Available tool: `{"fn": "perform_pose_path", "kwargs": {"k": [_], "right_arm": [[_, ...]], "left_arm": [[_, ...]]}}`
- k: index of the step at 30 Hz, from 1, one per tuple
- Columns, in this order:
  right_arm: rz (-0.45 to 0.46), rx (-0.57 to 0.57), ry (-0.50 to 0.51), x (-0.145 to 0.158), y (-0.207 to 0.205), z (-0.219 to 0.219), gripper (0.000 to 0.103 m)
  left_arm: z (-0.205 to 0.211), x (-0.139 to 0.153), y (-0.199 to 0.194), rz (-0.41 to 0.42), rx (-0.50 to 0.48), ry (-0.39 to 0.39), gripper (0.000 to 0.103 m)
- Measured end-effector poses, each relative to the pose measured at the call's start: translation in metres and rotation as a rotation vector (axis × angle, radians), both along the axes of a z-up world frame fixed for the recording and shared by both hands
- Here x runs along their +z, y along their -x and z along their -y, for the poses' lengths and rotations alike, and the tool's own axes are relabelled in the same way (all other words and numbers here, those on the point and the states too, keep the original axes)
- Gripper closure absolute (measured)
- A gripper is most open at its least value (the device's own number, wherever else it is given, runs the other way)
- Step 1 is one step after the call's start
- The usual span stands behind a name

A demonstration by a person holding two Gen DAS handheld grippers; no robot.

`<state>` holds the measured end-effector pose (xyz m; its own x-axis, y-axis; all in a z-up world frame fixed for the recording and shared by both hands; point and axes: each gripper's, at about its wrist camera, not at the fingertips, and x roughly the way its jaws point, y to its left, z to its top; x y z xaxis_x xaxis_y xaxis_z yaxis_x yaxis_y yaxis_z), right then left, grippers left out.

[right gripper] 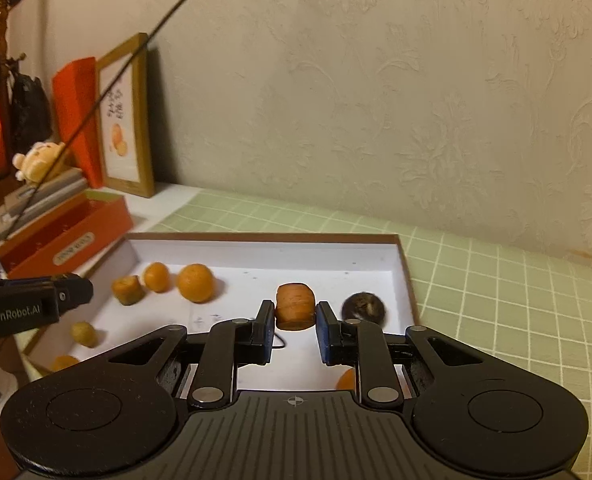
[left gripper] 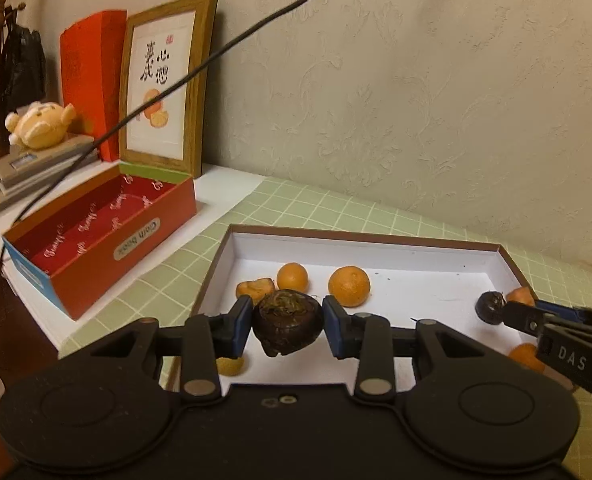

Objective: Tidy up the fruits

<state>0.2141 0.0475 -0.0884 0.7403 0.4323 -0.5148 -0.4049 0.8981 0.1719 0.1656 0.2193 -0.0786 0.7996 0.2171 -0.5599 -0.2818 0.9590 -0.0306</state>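
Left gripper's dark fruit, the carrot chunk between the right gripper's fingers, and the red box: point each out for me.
dark fruit (left gripper: 287,326), left wrist view, middle of its rough skin.
carrot chunk (right gripper: 294,306), right wrist view, middle of its side.
red box (left gripper: 125,258), left wrist view, its outer front wall.

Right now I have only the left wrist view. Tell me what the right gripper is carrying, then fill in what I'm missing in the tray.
Observer: The right gripper is shut on an orange carrot chunk, clamped between its pads.
Operator: Say where the dark ball by its tip sits.
Observer: The dark ball is not gripped. It appears to lie loose to the right of the chunk, close to the right wall of the tray.
Operator: Report the tray's near-left side.
Observer: A small yellowish fruit lies there by itself, near the left edge.
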Motion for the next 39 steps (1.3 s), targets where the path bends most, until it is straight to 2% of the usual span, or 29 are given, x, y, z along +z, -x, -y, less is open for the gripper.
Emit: {"fn": "perform_pose_path", "kwargs": {"k": [5, 6, 7, 8, 9, 10, 12, 14, 17, 20, 23, 24, 26, 34, 39], "right_arm": [[-0.009, -0.029, 0.014, -0.003, -0.009, 0.002, 0.080], [-0.015, -0.035, 0.015, -0.003, -0.010, 0.003, 0.079], [-0.019, -0.052, 0.016, -0.003, -0.012, 0.004, 0.060], [-0.014, -0.068, -0.002, -0.001, -0.011, 0.007, 0.032], [0.004, -0.081, -0.030, 0.002, -0.009, 0.010, 0.023], [0.035, -0.097, -0.038, 0.006, -0.006, 0.012, 0.017], [0.096, -0.092, -0.018, 0.013, 0.000, 0.012, 0.016], [0.119, -0.085, -0.016, 0.018, 0.004, 0.013, 0.016], [0.123, -0.074, -0.025, 0.021, 0.008, 0.014, 0.012], [0.117, -0.058, -0.009, 0.019, 0.009, 0.014, 0.011], [0.104, -0.039, -0.034, 0.025, 0.014, 0.022, 0.010], [0.114, -0.037, -0.043, 0.030, 0.017, 0.025, 0.010], [0.134, -0.036, -0.056, 0.040, 0.026, 0.033, 0.000], [0.179, -0.021, -0.067, 0.071, 0.074, 0.069, 0.000], [0.161, -0.023, -0.107, 0.089, 0.106, 0.098, 0.000]], "left_arm": [[0.000, -0.006, -0.015, -0.034, 0.009, -0.014, 0.071], [-0.001, -0.007, -0.019, -0.048, 0.013, -0.011, 0.061], [-0.001, -0.008, -0.021, -0.057, 0.026, -0.010, 0.036], [-0.002, -0.008, -0.023, -0.059, 0.046, -0.006, 0.020], [-0.003, -0.007, -0.022, -0.050, 0.062, 0.004, 0.007], [-0.003, -0.004, -0.020, -0.031, 0.073, 0.008, 0.006], [0.000, 0.002, -0.019, -0.021, 0.079, -0.019, 0.006], [0.005, 0.004, -0.018, -0.030, 0.072, -0.051, 0.006], [0.009, 0.005, -0.019, -0.055, 0.057, -0.062, 0.006], [0.015, 0.010, -0.015, -0.044, 0.059, -0.093, 0.006], [0.020, 0.020, -0.002, -0.024, 0.072, -0.128, 0.006], [0.021, 0.023, 0.003, -0.016, 0.073, -0.127, 0.006], [0.023, 0.031, 0.014, -0.007, 0.080, -0.110, 0.006], [0.043, 0.067, 0.064, 0.021, 0.094, -0.064, 0.006], [0.061, 0.088, 0.097, 0.029, 0.090, -0.076, 0.006]]}}
